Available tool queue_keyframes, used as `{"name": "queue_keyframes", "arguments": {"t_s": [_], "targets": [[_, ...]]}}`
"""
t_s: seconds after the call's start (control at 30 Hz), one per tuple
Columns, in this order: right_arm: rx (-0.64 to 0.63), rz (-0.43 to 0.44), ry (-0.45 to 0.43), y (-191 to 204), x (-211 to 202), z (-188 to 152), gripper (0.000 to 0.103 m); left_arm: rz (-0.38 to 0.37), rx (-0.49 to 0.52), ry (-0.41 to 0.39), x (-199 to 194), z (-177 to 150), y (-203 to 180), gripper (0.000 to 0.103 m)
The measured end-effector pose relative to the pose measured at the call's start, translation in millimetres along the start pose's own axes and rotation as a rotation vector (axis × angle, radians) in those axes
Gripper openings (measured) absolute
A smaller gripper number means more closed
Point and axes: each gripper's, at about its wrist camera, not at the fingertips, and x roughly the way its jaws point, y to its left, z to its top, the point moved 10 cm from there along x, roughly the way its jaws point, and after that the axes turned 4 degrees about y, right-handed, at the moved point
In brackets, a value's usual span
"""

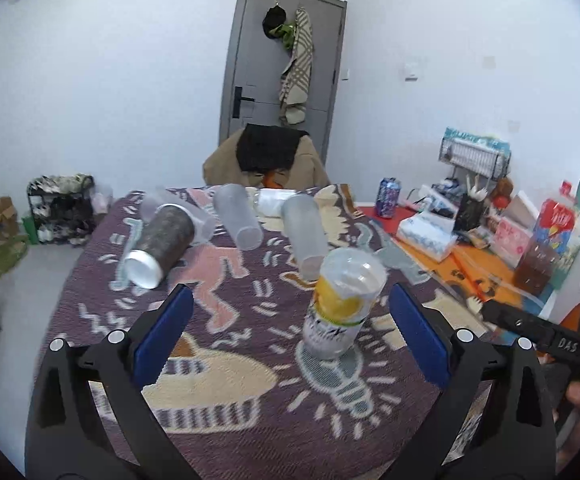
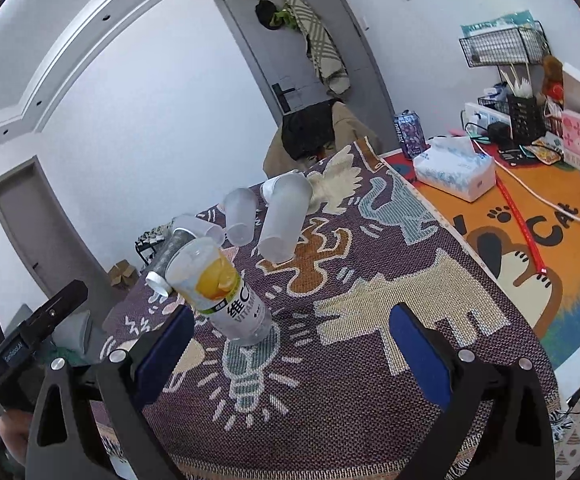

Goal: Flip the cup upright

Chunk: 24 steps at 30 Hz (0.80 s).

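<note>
Black tongs (image 1: 290,344), blue pads (image 1: 162,336), silver screws.

One cup (image 1: 340,304) with an orange-and-white label stood upright on the patterned cloth (image 1: 250,380). Behind it, five more cups lay on their sides: three frosted ones (image 1: 305,235) (image 1: 237,216) (image 1: 178,210), one dark speckled one (image 1: 161,246), and one white one (image 1: 275,202) at the far edge. There was one drink can (image 1: 388,197), one tissue pack (image 1: 426,236), and one wire rack (image 1: 475,154). Two hand-held grippers (image 1: 290,332) (image 2: 290,340) were in view. The room had two doors (image 2: 310,52) (image 2: 34,220).
</note>
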Motion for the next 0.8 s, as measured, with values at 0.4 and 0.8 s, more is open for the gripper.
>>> {"name": "queue_keyframes", "arguments": {"t_s": [0.4, 0.8], "targets": [[-0.164, 0.017, 0.042, 30.9, -22.7, -33.2, 0.096, 0.058, 0.018, -0.002, -43.1, -25.7, 12.5, 0.097], [-0.172, 0.064, 0.060, 45.4, -23.6, -40.0, 0.095, 0.078, 0.002, -0.006, -67.4, -38.7, 30.4, 0.097]]}}
